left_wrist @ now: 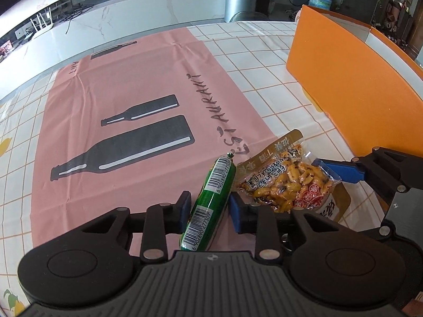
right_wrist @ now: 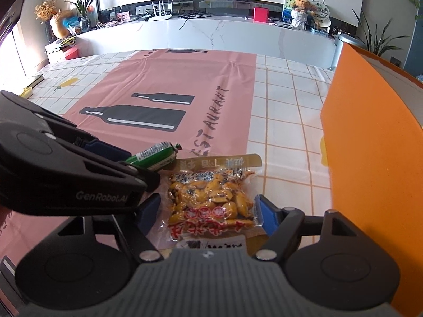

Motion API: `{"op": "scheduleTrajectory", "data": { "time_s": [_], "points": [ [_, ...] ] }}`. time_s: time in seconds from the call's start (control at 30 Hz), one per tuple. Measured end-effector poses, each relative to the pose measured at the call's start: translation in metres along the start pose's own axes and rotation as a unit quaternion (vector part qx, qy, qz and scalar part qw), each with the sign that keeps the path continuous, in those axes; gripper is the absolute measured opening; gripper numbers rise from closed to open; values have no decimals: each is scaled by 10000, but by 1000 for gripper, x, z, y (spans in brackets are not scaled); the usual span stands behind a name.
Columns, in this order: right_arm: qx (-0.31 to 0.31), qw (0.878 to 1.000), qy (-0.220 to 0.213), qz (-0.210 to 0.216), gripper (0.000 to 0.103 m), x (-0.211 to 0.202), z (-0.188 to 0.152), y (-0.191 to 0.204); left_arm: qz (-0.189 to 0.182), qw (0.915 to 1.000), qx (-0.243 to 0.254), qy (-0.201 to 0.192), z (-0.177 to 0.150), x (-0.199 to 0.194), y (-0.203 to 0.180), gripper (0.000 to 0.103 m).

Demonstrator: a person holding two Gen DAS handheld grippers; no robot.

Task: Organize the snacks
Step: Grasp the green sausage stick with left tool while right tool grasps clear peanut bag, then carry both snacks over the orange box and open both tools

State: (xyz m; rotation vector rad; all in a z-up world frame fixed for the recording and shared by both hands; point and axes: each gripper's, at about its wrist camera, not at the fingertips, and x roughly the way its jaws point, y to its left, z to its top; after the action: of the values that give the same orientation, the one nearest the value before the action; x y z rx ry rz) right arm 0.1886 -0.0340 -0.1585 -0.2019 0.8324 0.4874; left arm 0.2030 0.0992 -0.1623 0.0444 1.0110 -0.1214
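Note:
A green sausage stick (left_wrist: 208, 203) with barcodes lies on the pink mat (left_wrist: 127, 84) between the blue pads of my left gripper (left_wrist: 210, 211); the pads sit close on both sides, whether they press it I cannot tell. It also shows in the right wrist view (right_wrist: 156, 155), beside the left gripper's body (right_wrist: 66, 174). A clear packet of yellow snacks (right_wrist: 211, 200) lies between the wide-open fingers of my right gripper (right_wrist: 208, 211), on the table. The packet also shows in the left wrist view (left_wrist: 285, 182), with a right gripper finger (left_wrist: 341, 171) behind it.
A tall orange box (left_wrist: 351, 84) stands on the right, close to the right gripper; it also shows in the right wrist view (right_wrist: 375, 158). The checked tablecloth (right_wrist: 285, 111) covers the table. A white counter (right_wrist: 211, 34) runs behind the table.

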Motion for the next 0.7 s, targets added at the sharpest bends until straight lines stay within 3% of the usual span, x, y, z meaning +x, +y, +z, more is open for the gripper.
{"op": "scheduleTrajectory", "data": {
  "time_s": [0.13, 0.37, 0.53, 0.7],
  "points": [
    [34, 10000, -2, 1, 73, -1, 0, -1, -71, 9999, -71, -67, -1, -1, -1, 30],
    [268, 9996, 57, 103, 70, 0, 2, -6, -267, 9962, -823, -26, 1, -7, 17, 25],
    [591, 9976, 174, 309, 69, -4, 4, -13, -389, 9903, -1320, -172, 4, -28, 32, 25],
    [612, 9976, -97, 306, 69, -31, 12, -10, -449, 9848, -1627, -399, 4, -61, 35, 25]
  ]
}}
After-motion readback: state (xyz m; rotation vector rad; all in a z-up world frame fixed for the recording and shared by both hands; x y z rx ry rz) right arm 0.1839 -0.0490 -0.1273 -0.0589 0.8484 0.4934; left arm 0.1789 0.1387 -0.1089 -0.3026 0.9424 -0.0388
